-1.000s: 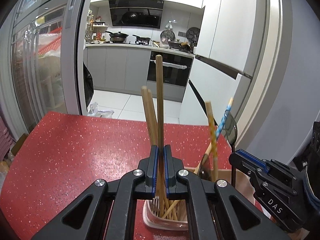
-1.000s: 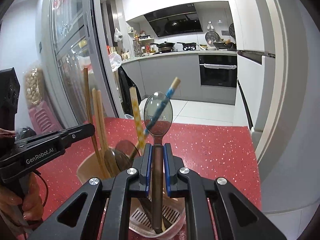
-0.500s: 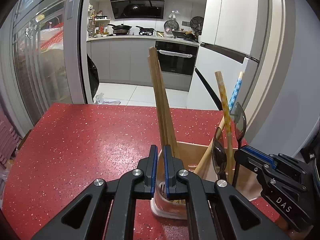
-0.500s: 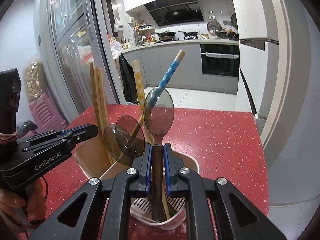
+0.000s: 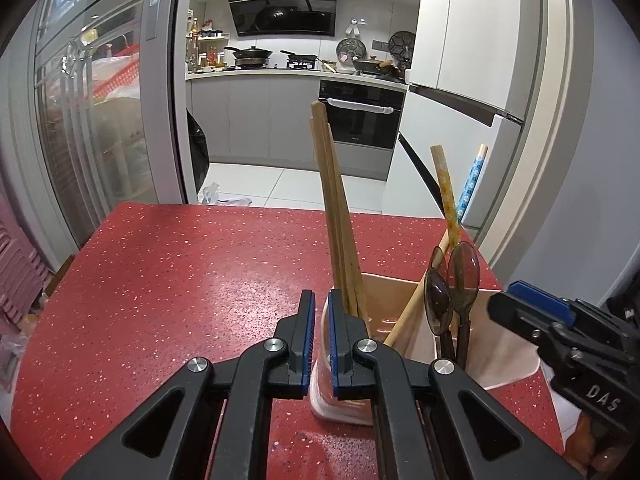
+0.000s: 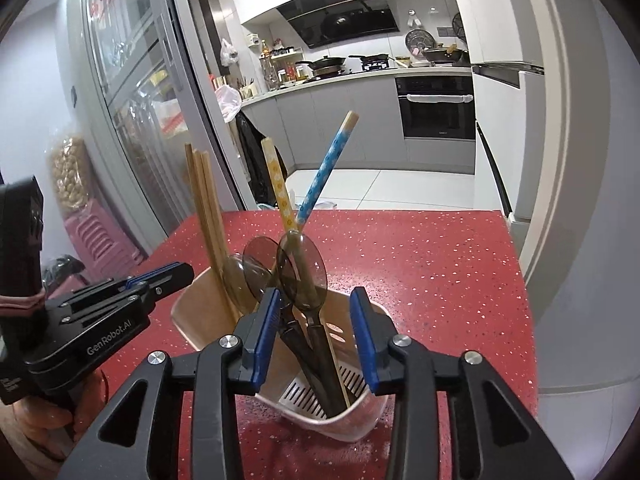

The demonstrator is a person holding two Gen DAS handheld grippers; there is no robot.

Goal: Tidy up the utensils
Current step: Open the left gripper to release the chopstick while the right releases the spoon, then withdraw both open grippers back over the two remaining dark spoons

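Observation:
A pale pink utensil holder [image 6: 352, 432] [image 5: 504, 364] stands on the red speckled table [image 6: 440, 260]. In it lean several wooden chopsticks [image 5: 336, 220] [image 6: 208, 208], a yellow patterned chopstick [image 6: 278, 184], a blue patterned one [image 6: 324, 168] and two dark translucent spoons [image 6: 302, 268] [image 6: 256, 260]. My right gripper [image 6: 316, 300] hangs over the holder. Its jaws are opening, and the nearer spoon's handle stands between the pads without touching them. My left gripper [image 5: 321, 296] [image 6: 176, 270] is shut and empty, just left of the holder's rim.
The table's far edge [image 5: 240, 206] drops to a tiled kitchen floor. A glass sliding door [image 5: 100, 140] stands on the left and a fridge [image 5: 452, 140] on the right. A hand [image 6: 40, 420] holds the left gripper. Pink stools [image 6: 100, 236] sit beside the table.
The left gripper let go of a wooden chopstick, which now leans in the holder with the others. The right jaws have spread off the spoon's handle, leaving it in the holder.

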